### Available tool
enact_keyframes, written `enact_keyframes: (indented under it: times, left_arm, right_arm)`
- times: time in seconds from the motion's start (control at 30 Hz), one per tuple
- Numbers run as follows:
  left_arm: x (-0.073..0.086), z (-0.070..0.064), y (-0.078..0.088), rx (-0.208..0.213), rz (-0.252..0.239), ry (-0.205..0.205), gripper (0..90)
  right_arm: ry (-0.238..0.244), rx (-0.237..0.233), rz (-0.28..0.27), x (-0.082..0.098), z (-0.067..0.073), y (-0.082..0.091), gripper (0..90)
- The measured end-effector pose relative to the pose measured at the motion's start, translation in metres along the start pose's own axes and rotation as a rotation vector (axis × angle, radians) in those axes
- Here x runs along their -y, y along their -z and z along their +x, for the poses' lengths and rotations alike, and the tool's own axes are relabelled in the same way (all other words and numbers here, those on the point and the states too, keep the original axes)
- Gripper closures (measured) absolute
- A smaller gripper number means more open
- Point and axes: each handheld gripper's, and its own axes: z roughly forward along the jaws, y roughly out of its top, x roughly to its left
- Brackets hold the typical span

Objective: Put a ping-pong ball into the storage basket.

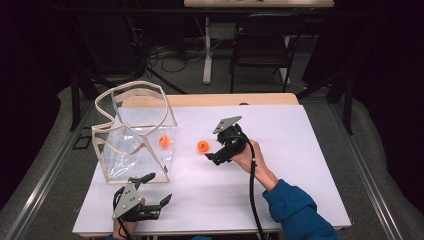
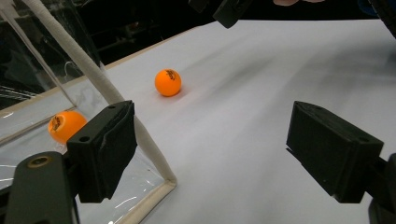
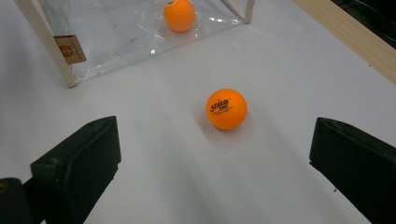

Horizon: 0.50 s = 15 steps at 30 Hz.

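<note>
With its fingers spread wide and empty, the right gripper [image 1: 214,152] should ease forward until the loose orange ball [image 3: 227,108], lying on the white counter [image 1: 300,165] just outside the clear bag [image 1: 135,135], sits centred between them before closing gently.

The ball [image 1: 202,146] lying on the open table just beside the bag [image 1: 135,131] is bright orange with a small dark printed mark, red and black as far as the right gripper view lets one read it. A second ball [image 1: 164,141] inside the bag is the same orange. The bag is clear plastic edged in pale cream trim, with a small tan label [image 3: 70,49]. The table [image 1: 300,150] is plain white with a light wooden far edge. Both grippers, left [image 1: 152,189] and right [image 1: 212,157], have black jaws; the sleeve [image 1: 300,212] is blue.
</note>
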Motion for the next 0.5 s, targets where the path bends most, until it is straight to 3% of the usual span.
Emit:
enact_keyframes:
  times: [0.5]
  left_arm:
    - [0.0, 0.0, 0.001, -0.004, 0.006, -0.003, 15.7]
  right_arm:
    - [-0.025, -0.008, 0.007, -0.005, -0.007, -0.017, 1.3]
